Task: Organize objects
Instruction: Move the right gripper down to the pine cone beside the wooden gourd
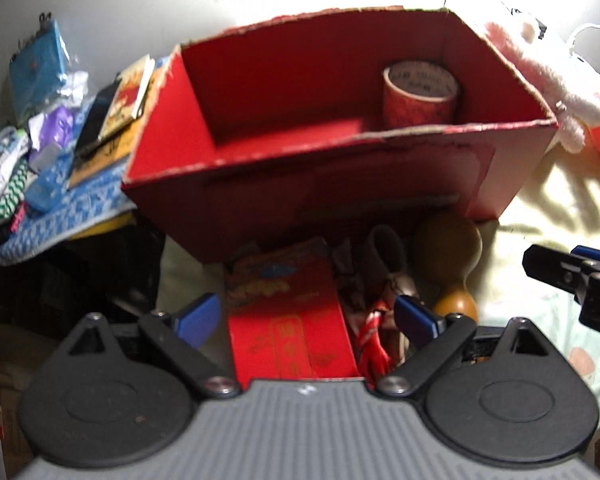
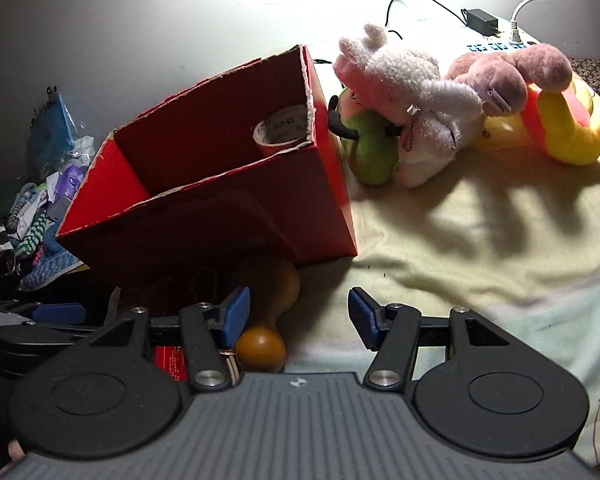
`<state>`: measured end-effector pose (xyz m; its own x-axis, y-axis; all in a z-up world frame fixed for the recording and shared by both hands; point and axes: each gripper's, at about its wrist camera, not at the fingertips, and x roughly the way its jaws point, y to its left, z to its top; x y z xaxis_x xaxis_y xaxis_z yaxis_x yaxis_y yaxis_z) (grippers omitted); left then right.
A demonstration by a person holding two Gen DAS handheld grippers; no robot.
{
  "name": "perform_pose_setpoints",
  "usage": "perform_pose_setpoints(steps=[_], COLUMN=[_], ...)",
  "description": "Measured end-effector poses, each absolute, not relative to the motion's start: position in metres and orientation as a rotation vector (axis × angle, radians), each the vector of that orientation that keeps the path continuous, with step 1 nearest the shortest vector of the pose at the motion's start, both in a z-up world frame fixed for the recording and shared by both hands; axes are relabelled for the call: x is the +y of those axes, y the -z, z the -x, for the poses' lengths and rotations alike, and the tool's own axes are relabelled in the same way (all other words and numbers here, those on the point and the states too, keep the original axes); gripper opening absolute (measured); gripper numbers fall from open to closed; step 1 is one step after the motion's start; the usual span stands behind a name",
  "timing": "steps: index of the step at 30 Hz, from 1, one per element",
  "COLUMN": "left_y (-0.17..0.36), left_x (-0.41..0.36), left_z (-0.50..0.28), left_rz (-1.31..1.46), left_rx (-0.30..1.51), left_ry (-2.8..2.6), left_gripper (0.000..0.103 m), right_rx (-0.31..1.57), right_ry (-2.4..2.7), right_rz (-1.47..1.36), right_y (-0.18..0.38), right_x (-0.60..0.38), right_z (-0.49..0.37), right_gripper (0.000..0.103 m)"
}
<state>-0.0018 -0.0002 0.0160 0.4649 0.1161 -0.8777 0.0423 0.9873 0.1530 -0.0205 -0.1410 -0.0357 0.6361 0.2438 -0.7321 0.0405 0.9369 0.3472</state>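
- Left wrist view: left gripper (image 1: 306, 314) spread apart, clamping nothing, poised above a red packet (image 1: 290, 332) and a red-white cord (image 1: 374, 338) just beside it.
- Behind these, an open red box (image 1: 340, 200) holding 1 tape roll (image 1: 419, 94); a brown gourd (image 1: 450, 264) at its front right corner.
- Right wrist view: right gripper (image 2: 298, 316) apart, empty, over pale bedding (image 2: 460, 248); gourd just beside its left finger.
- Plush toys (image 2: 416, 108) piled right of the box.
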Motion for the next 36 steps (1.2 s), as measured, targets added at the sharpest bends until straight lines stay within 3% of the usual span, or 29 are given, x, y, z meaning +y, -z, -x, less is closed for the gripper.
perform_pose_setpoints(steps=[7, 36], left_y=[-0.009, 0.0], left_x=[-0.005, -0.002], left_z=[0.005, -0.002], left_rz=[-0.168, -0.226], left_rx=[1.099, 1.112], left_ry=[-0.055, -0.095], left_gripper=[0.095, 0.095], right_rx=[0.889, 0.929], right_ry=[-0.124, -0.166], right_rz=[-0.371, -0.417], right_y=[0.038, 0.046], right_x=[-0.144, -0.133], right_z=[0.023, 0.017], right_gripper=[0.049, 0.044])
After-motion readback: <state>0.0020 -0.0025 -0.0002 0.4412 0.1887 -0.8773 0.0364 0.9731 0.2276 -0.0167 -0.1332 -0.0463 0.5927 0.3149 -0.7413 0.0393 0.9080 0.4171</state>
